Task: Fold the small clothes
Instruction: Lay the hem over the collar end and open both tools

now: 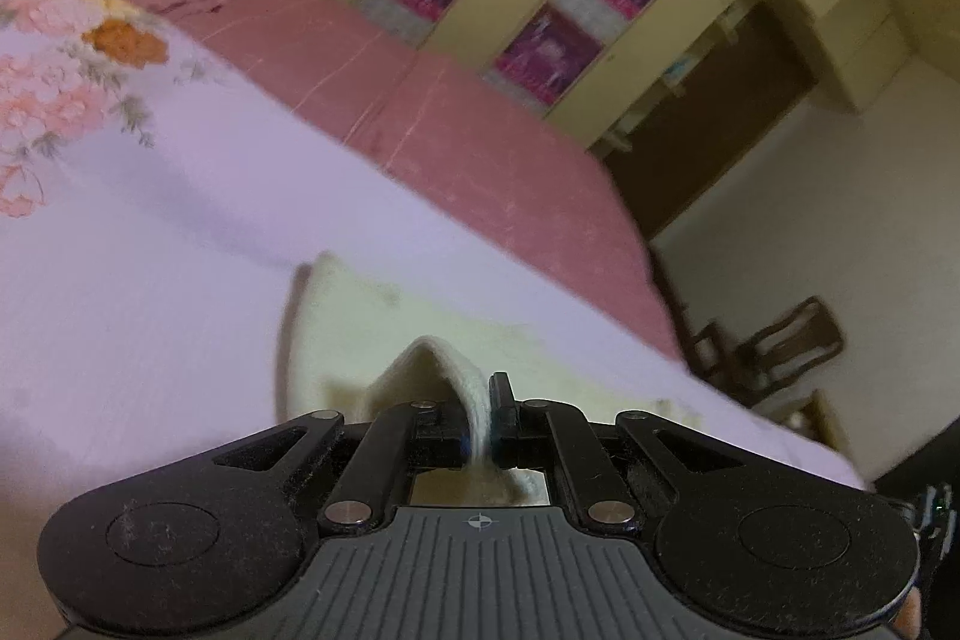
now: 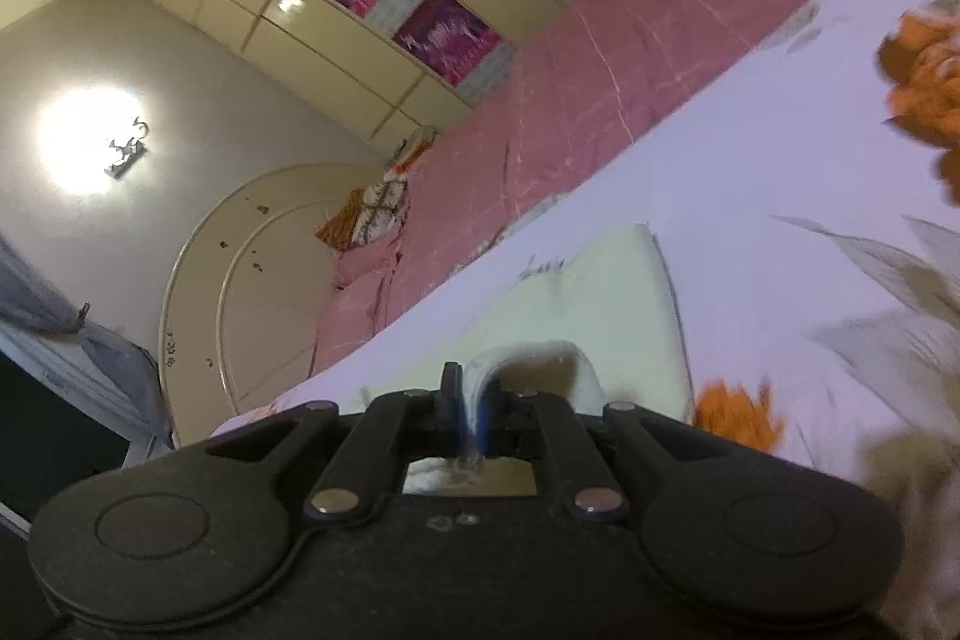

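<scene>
Mid-fold I'd say: left gripper [image 1: 478, 424] and right gripper [image 2: 474, 421] each have jaws clamped on the cream garment [image 1: 384, 316] over the bed [image 1: 180, 292]. Next: lay the edge down evenly, then let go.

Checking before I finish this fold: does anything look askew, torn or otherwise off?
Nothing stands out. The left gripper and right gripper are each shut on an edge of the cream garment, which lies on the floral sheet. No tear shows, though both views are blurred.

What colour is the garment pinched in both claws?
Pale cream garment, plain; clearest in the right wrist view.
</scene>
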A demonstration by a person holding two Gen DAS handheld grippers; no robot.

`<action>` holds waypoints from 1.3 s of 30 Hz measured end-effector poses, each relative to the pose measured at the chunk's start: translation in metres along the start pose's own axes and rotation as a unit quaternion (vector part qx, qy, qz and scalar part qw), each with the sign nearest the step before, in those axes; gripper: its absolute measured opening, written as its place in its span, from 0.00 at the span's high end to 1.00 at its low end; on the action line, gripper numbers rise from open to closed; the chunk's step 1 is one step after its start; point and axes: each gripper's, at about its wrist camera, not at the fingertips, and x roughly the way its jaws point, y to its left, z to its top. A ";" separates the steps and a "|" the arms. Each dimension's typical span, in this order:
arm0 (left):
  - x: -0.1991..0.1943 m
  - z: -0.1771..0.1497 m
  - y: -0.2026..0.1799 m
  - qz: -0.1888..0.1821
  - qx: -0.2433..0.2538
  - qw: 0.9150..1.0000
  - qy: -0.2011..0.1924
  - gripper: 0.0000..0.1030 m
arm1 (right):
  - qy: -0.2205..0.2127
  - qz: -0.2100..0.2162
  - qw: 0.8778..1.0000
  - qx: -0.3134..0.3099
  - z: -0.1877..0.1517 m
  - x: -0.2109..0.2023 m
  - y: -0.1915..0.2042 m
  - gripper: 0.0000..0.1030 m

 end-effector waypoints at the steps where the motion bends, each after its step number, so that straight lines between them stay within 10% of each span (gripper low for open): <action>1: 0.004 0.001 0.003 0.001 -0.005 1.000 0.005 0.95 | 0.005 -0.013 1.000 -0.002 0.002 0.008 -0.004 0.89; 2: 0.003 0.001 0.005 -0.008 -0.007 1.000 -0.002 0.93 | -0.001 -0.027 1.000 -0.016 0.003 0.011 -0.004 0.79; 3: -0.002 0.002 0.006 -0.010 -0.004 1.000 -0.015 0.74 | -0.018 -0.039 0.999 -0.030 0.002 0.008 -0.003 0.73; 4: -0.011 0.002 0.006 -0.004 0.005 0.999 -0.042 0.31 | -0.037 -0.043 0.998 -0.039 0.002 0.001 -0.001 0.59; 6: -0.027 -0.002 0.005 0.009 0.031 0.995 -0.093 0.11 | -0.074 -0.031 0.994 -0.076 -0.003 -0.018 0.003 0.49; 10: -0.016 0.001 -0.001 0.009 0.102 0.994 -0.048 0.42 | -0.059 -0.050 0.984 -0.163 -0.011 -0.020 0.014 0.53; 16: 0.019 0.001 -0.024 0.043 0.196 0.980 0.019 0.47 | -0.016 -0.105 0.962 -0.251 -0.020 0.015 0.032 0.55; 18: 0.026 0.003 -0.031 0.062 0.218 0.974 0.025 0.66 | 0.002 -0.124 0.951 -0.284 -0.024 0.026 0.039 0.59; 19: 0.028 0.006 -0.031 0.059 0.212 0.975 0.025 0.91 | 0.006 -0.138 0.943 -0.302 -0.028 0.030 0.043 0.61; 22: 0.015 0.007 -0.033 0.051 0.195 0.979 -0.010 0.97 | 0.002 -0.153 0.930 -0.335 -0.030 0.038 0.056 0.94; 27: -0.001 0.002 -0.041 0.048 0.201 0.975 -0.086 0.97 | -0.073 -0.140 0.922 -0.354 -0.027 0.014 0.070 0.96; 33: 0.029 -0.003 -0.031 0.077 0.191 0.978 -0.030 0.93 | -0.013 -0.199 0.920 -0.338 -0.021 0.048 0.044 0.94; 35: 0.015 -0.003 -0.033 0.099 0.173 0.979 -0.048 0.68 | -0.020 -0.204 0.916 -0.346 -0.025 0.049 0.047 0.91; 36: 0.006 -0.004 -0.038 0.113 0.175 0.976 -0.071 0.29 | -0.025 -0.216 0.911 -0.351 -0.027 0.045 0.054 0.86; 37: -0.007 -0.010 -0.049 0.119 0.187 0.969 -0.110 0.11 | -0.043 -0.218 0.905 -0.364 -0.032 0.038 0.064 0.65; 39: -0.008 -0.020 -0.076 0.078 0.223 0.965 -0.112 0.11 | -0.063 -0.164 0.902 -0.395 -0.044 0.029 0.086 0.50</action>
